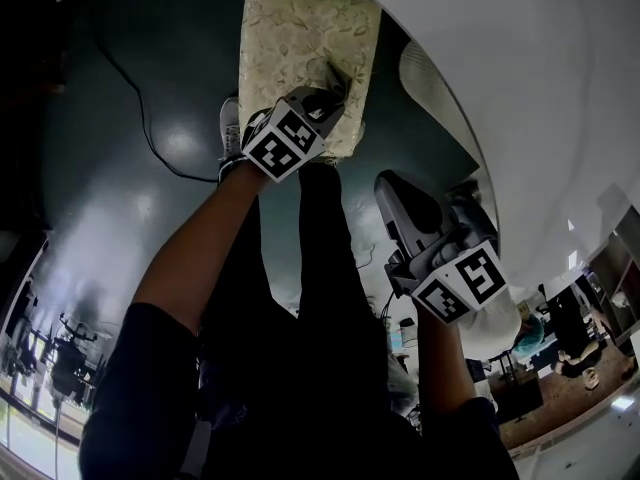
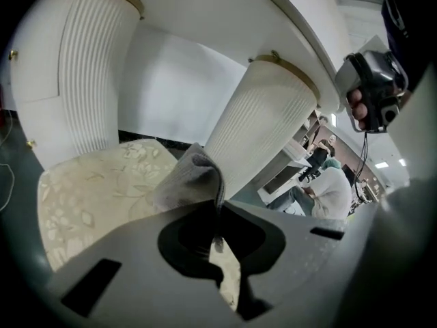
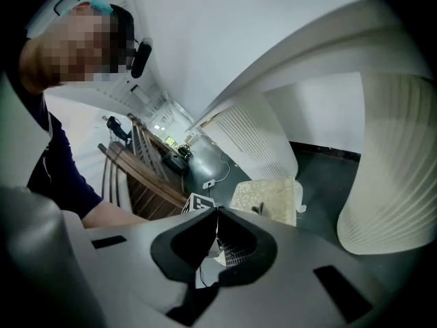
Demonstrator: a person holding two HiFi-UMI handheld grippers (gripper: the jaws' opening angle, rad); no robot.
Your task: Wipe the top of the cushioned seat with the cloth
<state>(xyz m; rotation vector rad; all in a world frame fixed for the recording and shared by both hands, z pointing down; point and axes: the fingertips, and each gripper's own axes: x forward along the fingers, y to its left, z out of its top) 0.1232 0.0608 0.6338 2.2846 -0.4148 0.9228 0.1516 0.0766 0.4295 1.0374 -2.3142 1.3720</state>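
I judge the wipe to be under way but far from finished: my left gripper has its jaws shut on the grey cloth, which is pressed to the near right part of the cushioned seat, and most of the patterned top lies beyond it. My left arm reaches straight forward and down over the seat. My right gripper hangs well back beside my leg, jaws together and holding nothing.

A cushioned seat stands on the dark glossy floor, between ribbed white pedestals, a black cable trailing nearby
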